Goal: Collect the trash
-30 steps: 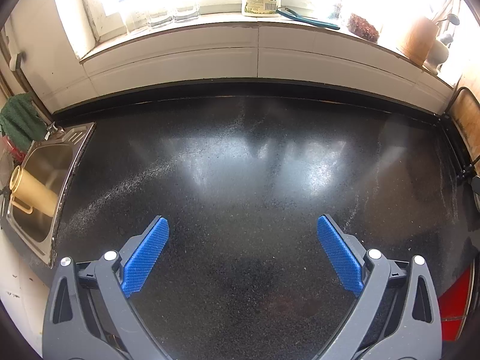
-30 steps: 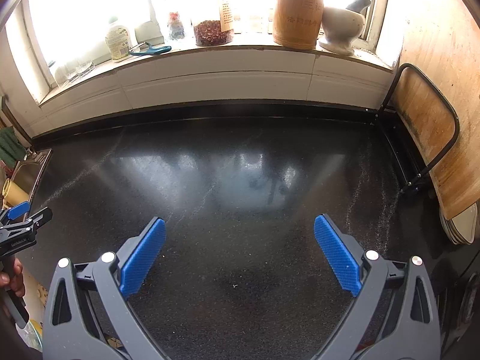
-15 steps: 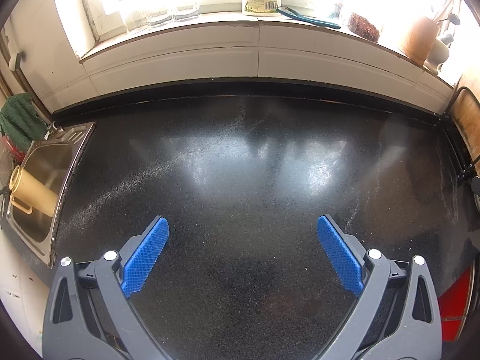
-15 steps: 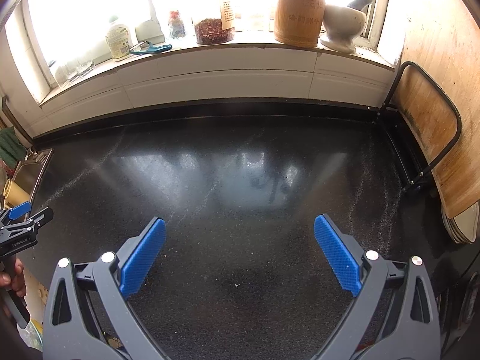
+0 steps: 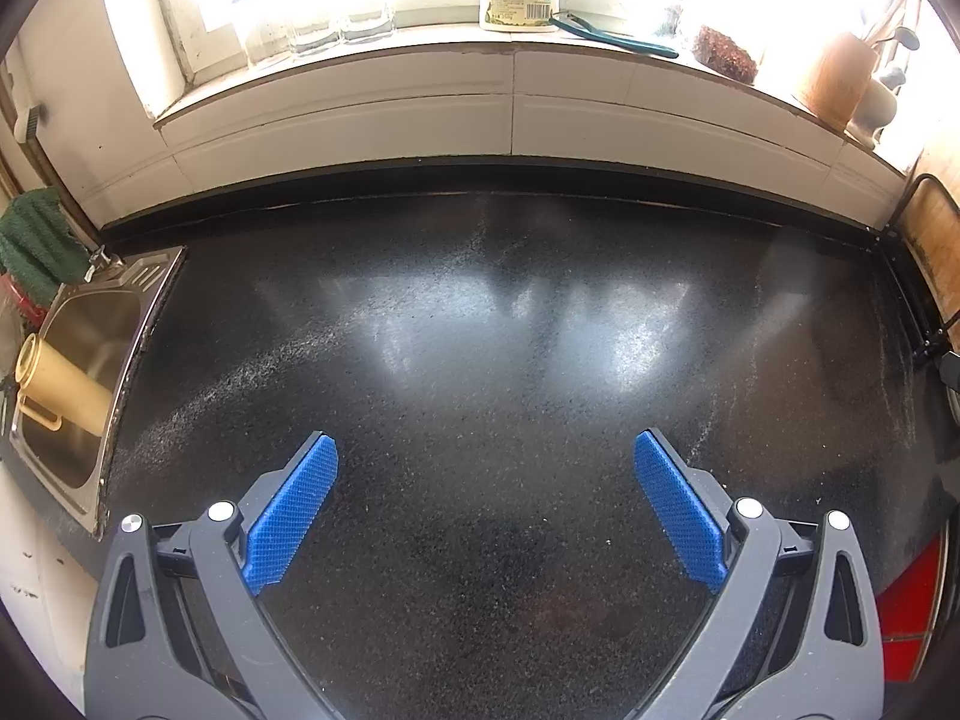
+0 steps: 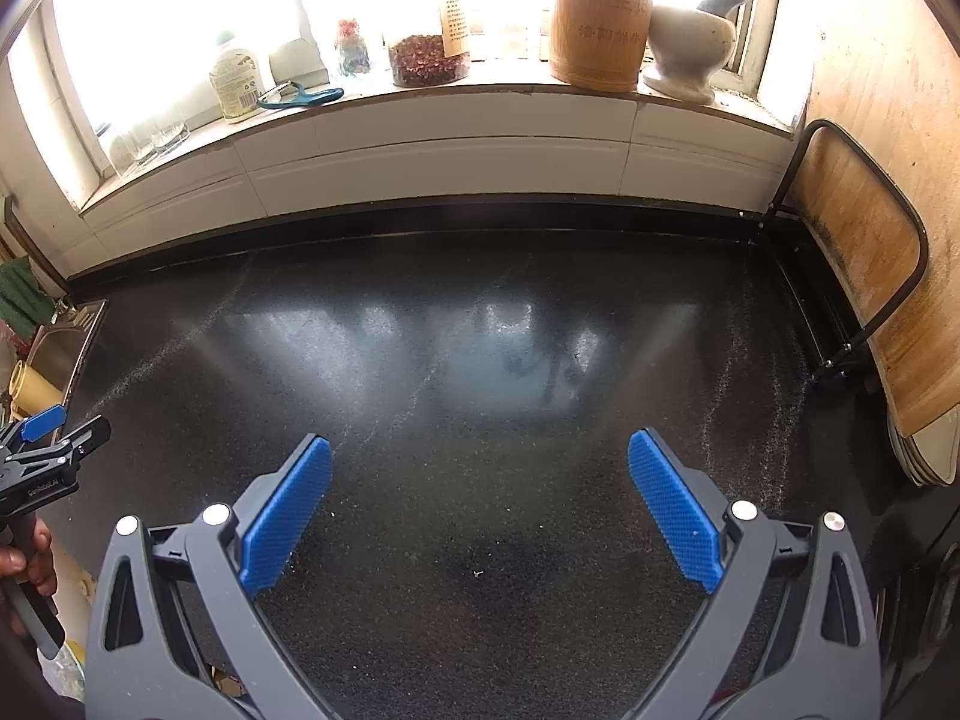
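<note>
While both are hovering over the speckled black stone counter point(image 5: 480, 324), the left tool point(image 5: 486, 504) and right tool point(image 6: 480, 498) are holding their blue-padded fingers wide apart, gripping nothing. No trash is showing; a yellow plastic jug point(image 5: 60, 387) is lying in the steel sink point(image 5: 90, 468).

Strong daylight is pouring through the window point(image 6: 252, 18), washing it out white and shining on the dark counter point(image 5: 510, 330). Edges are bending.
</note>
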The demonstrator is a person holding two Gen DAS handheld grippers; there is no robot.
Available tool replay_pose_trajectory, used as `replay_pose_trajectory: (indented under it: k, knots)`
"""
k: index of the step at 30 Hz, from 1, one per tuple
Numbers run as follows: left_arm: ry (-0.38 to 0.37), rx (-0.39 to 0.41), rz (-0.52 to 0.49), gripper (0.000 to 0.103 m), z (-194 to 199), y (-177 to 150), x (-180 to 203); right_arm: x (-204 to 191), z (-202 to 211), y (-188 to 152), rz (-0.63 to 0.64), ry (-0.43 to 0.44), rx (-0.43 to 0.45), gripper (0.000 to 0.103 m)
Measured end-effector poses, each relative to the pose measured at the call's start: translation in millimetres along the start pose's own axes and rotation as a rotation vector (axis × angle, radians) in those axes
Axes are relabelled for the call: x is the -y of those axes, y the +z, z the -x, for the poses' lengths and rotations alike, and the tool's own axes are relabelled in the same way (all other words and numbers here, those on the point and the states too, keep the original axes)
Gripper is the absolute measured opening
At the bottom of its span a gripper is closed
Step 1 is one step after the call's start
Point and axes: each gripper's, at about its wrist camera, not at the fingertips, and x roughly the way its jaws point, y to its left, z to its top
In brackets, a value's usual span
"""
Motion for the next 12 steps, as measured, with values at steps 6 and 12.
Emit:
replay_pose_trajectory:
  k: [6,12]
  knots:
    - [-0.008,-0.009,-0.011,0.096,-4,1,2,3,-5,4,-0.001,0.007,-0.006,0.096]
    - [-0.018,-0.009,-0.024,0.096,-30,-2,0,15,-26,0,0.003,0.016,0.013,0.096]
